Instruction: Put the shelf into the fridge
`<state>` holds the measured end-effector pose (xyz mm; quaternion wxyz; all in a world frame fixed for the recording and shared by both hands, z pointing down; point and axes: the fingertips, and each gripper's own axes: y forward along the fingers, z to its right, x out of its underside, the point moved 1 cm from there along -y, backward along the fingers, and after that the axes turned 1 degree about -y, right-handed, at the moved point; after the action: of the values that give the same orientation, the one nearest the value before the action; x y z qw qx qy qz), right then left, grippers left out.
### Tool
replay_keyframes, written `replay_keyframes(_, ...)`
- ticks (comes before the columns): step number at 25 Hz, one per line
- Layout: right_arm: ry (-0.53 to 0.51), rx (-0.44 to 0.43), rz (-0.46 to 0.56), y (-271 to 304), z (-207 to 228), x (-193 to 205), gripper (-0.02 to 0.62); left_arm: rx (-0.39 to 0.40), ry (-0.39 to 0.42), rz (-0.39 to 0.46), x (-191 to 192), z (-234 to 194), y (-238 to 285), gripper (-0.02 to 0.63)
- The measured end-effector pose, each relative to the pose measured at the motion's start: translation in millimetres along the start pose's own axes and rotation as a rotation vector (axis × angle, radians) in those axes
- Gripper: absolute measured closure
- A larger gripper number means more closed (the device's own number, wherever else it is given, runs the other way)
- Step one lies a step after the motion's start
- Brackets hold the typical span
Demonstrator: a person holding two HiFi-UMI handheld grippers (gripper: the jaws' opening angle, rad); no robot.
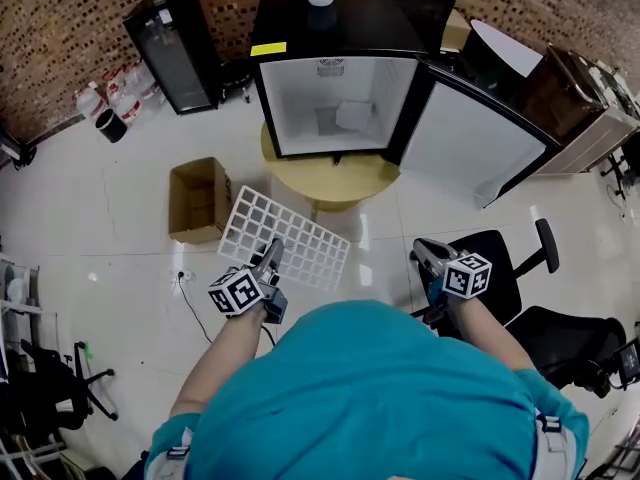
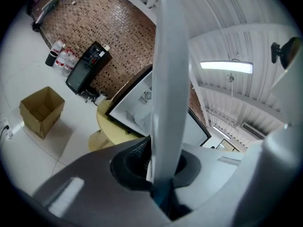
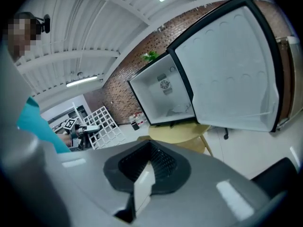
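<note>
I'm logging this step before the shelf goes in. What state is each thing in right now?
fridge: open, no shelf inside.
fridge door: swung wide open.
shelf: outside the fridge, gripped at its edge.
left gripper: shut on the shelf.
right gripper: shut, holding nothing.
cardboard box: on the floor, top open.

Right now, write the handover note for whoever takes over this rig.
Left gripper: shut on one edge of the white grid shelf, which is held tilted above the floor.
Right gripper: jaws together, nothing in them, off to the right of the shelf.
Fridge: on the round table ahead, with its door swung wide open.
Done: shelf in hand, fridge open.
Left: bring the shelf up to the opening, level it and slide it in; the right gripper could probably steady the free edge.
</note>
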<state>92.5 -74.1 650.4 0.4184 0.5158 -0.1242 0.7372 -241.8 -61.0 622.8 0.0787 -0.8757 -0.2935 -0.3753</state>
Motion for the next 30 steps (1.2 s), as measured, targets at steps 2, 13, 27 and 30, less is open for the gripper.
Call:
replay_keyframes(2, 0.001, 0.009, 0.01, 3.1, 6.2, -20.6, 0.594, 0.031, -0.009, -0.005, -17.2, 9.9, 25.5, 0.577)
replay_keyframes(13, -0.065, -0.2, 0.116, 3.6, 76.6, -101.7, 0.594, -0.006, -0.002, 0.079, -24.9, 81.0, 138.6, 0.577)
replay_keyframes(27, -0.153, -0.273, 0.178, 36.4, 71.3, -178.6, 0.594, 0.016, -0.312, 0.132, -60.8, 80.1, 200.6, 0.577)
replay_keyframes(30, -0.148, -0.232, 0.199, 68.9, 58.0, -192.7, 0.594, -0.129, -0.499, 0.086, -70.2, 22.5, 202.1, 0.577)
